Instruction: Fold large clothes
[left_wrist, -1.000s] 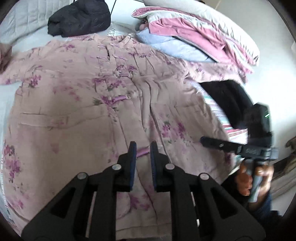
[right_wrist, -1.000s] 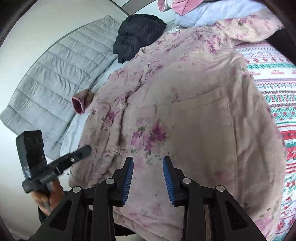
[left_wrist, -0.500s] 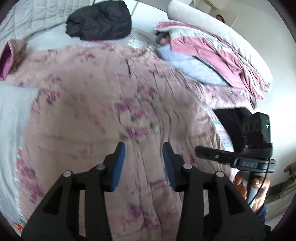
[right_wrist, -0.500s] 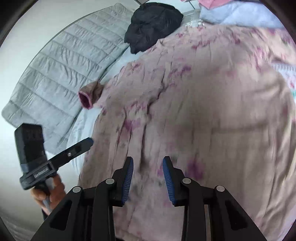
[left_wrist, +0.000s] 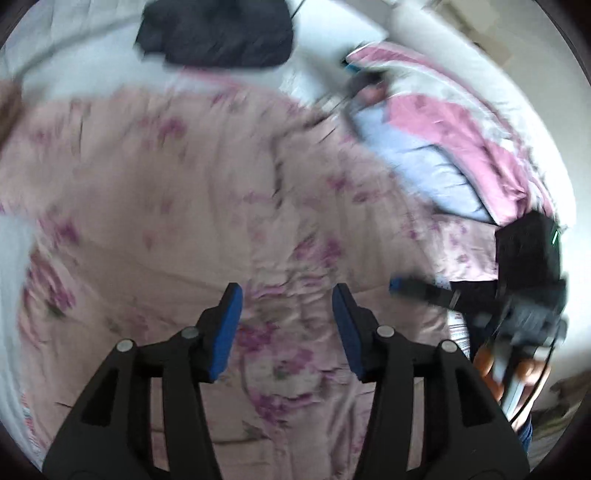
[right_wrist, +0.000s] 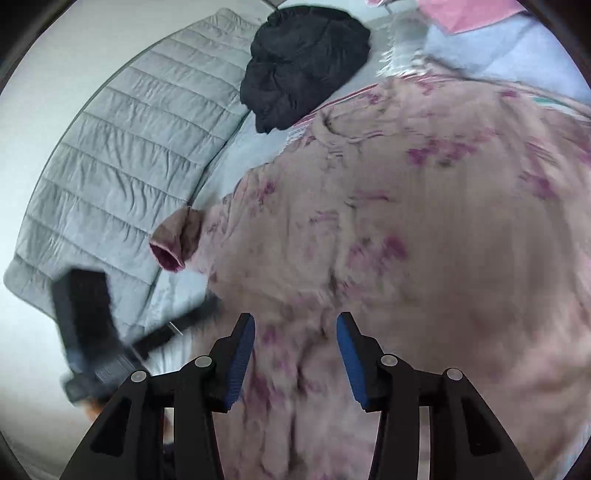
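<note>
The pink flowered coat (left_wrist: 177, 206) lies spread flat on the bed (right_wrist: 236, 147), with a black jacket (right_wrist: 306, 62) at 12 o'clock, while the left gripper (left_wrist: 287, 328) and the right gripper (right_wrist: 295, 354) hang over it, their fingers opening with nothing between them.

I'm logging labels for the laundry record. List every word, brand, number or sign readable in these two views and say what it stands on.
None can be read.
Right claw, as the left wrist view shows it: only a small green light on its body, no legible lettering.
Left claw, as the right wrist view shows it: any marking is lost to motion blur.
Pink floral garment: flower print only, no tag or text visible.
Black garment: no print visible.
</note>
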